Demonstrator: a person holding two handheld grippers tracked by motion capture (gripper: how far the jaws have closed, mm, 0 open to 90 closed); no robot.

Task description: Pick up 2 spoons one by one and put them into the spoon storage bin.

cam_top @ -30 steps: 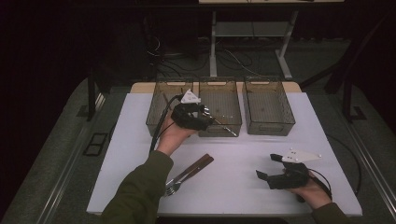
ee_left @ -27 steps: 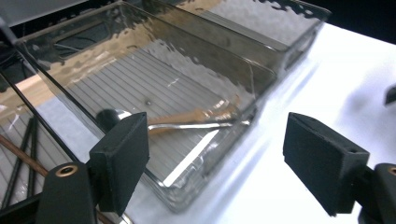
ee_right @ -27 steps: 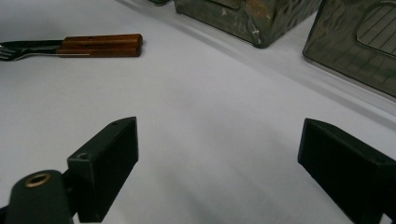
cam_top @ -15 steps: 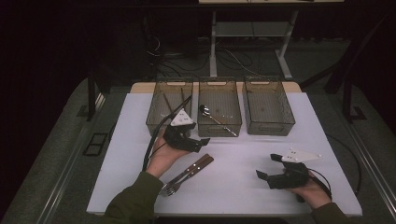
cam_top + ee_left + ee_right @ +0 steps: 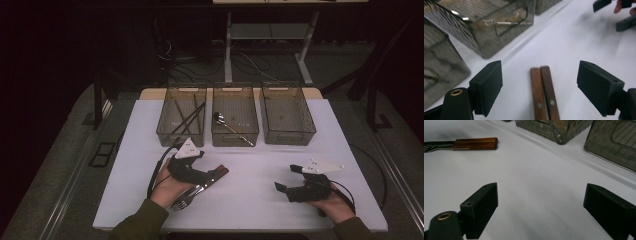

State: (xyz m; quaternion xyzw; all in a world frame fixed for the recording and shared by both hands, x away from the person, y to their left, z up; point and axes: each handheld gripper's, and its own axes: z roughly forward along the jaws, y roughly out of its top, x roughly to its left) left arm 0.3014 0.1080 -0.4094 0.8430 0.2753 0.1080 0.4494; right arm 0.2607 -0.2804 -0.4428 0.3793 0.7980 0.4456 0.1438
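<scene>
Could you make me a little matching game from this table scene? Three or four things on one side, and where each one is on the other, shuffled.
Things:
1. spoon
2. chopsticks
3. wooden-handled cutlery
4. right-hand bin

Places or states:
A. lying on the white table, between the open jaws of the left gripper
B. in the left bin
C. nothing visible inside
D. in the middle bin

Pairs: 1-D, 2-B, 3-A, 4-C

Three clear bins point(image 5: 288, 131) along the white mat's point(image 5: 260, 200) far edge.
Spoon point(image 5: 220, 119) in the middle; dark sticks point(image 5: 189, 119), perhaps chopsticks, in the left.
</scene>
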